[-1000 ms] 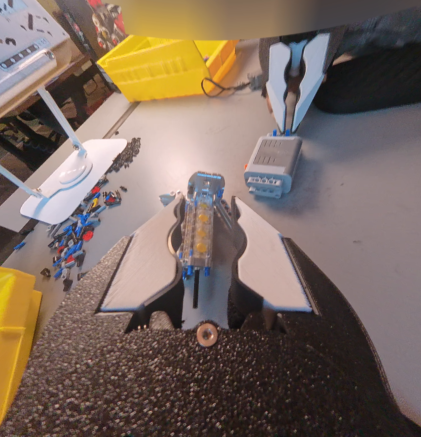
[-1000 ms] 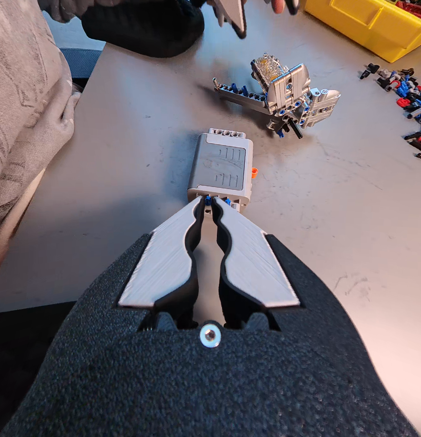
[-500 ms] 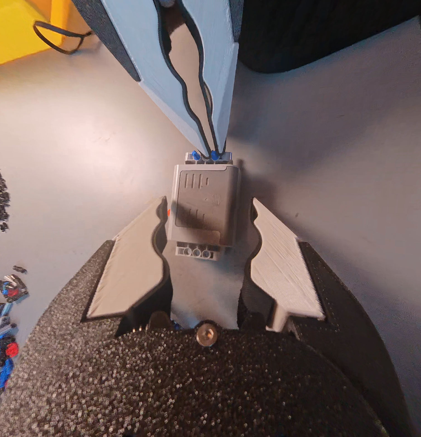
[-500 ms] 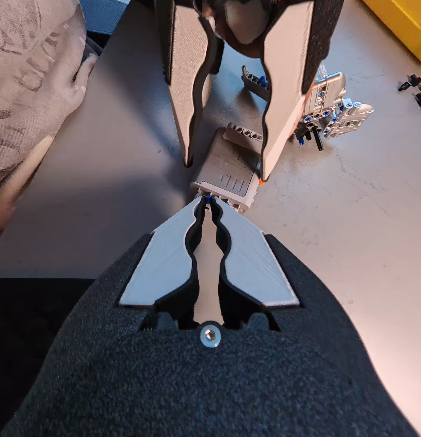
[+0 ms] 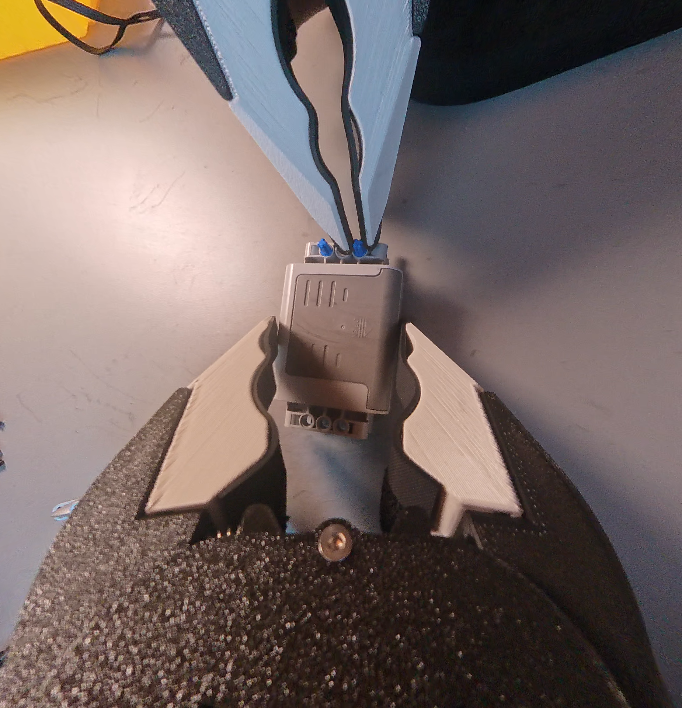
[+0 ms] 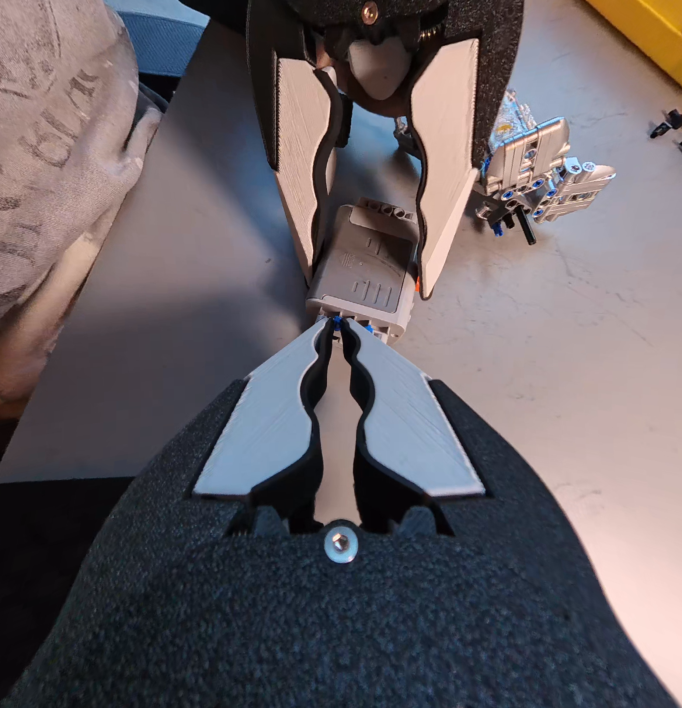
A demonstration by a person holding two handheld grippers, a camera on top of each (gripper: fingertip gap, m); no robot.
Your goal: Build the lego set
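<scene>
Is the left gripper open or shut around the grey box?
Open. The left gripper straddles the grey box; its fingers sit beside the box's sides, with a gap visible on the right.

Light: even indoor light falls on the grey worktop (image 5: 102,230); in the right wrist view the worktop turns warm and pale at the right and dim at the left.
Shadows: the left tongs (image 5: 337,329) darken the near end of the grey block (image 5: 341,337); a soft shadow lies to the block's right.
Glare: faint sheen on the worktop ahead of the right tongs (image 6: 336,320).
Focus: centre sharp; the grainy black housing (image 5: 331,613) soft at the bottom edge.
Distortion: strong wide-angle bending; the yellow bin (image 6: 657,46) smears toward the corner.
</scene>
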